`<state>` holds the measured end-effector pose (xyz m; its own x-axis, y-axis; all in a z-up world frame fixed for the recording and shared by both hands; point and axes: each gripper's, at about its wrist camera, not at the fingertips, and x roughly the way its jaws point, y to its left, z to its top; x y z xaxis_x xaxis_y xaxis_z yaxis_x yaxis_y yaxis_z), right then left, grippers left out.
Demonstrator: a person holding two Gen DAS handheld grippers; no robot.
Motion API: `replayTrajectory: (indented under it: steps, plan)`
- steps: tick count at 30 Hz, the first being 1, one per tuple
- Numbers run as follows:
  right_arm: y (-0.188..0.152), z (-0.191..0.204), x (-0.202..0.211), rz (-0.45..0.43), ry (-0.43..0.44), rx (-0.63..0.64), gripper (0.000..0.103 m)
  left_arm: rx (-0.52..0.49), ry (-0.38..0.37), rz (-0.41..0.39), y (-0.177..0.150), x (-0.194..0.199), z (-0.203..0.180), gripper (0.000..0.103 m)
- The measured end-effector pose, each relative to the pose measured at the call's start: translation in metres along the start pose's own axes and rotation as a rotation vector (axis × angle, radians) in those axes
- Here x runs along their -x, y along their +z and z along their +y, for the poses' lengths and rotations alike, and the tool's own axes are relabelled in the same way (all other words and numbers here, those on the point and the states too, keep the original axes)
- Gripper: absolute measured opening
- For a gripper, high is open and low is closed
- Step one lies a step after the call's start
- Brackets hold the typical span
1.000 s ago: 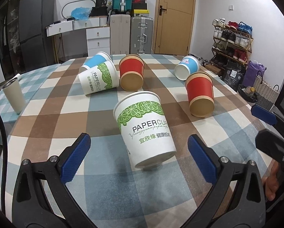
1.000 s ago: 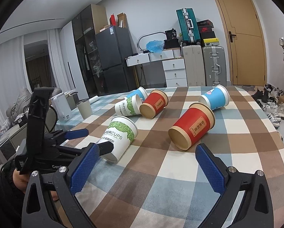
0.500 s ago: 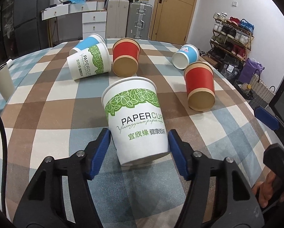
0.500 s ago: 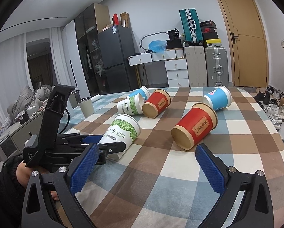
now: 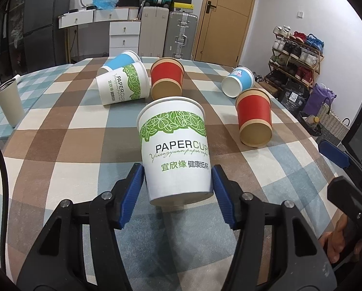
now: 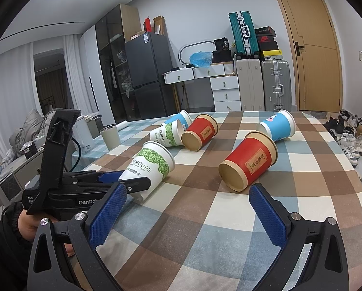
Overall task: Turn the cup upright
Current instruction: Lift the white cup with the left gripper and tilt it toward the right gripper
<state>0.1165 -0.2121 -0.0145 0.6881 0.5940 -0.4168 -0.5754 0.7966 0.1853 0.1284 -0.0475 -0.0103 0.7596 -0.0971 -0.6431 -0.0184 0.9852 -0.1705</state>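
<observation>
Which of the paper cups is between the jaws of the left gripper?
The nearer white cup with green leaves, gripped near its base; the other white one lies farther back beside a red cup.

My left gripper point(image 5: 177, 189) pads cover lower flanks of white paper cup point(image 5: 174, 145); cup mouth faces away, inside unseen. Far blue cup point(image 5: 119, 60) half hidden behind second white cup point(image 5: 122, 86). My right hand point(image 5: 336, 245) cut by frame edge. Red cup label point(image 6: 256, 161) too small to read.

A home: a fridge point(image 6: 147, 77), stacked suitcases point(image 6: 263, 82), a shoe rack point(image 5: 294, 55), and a checked-cloth bench point(image 6: 229, 218).
</observation>
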Motion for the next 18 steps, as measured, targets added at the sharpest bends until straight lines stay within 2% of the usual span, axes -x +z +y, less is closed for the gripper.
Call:
replayTrajectory:
  steps: [8,18]
  plan:
    - [0.000,0.001,-0.001,-0.003,0.005,-0.002,0.103,0.015,-0.013,-0.028,-0.012,0.026,0.003,0.055]
    - [-0.001,0.010,-0.006,0.015,0.030,0.017,0.103,0.007,-0.029,-0.060,-0.045,0.069,-0.004,0.055]
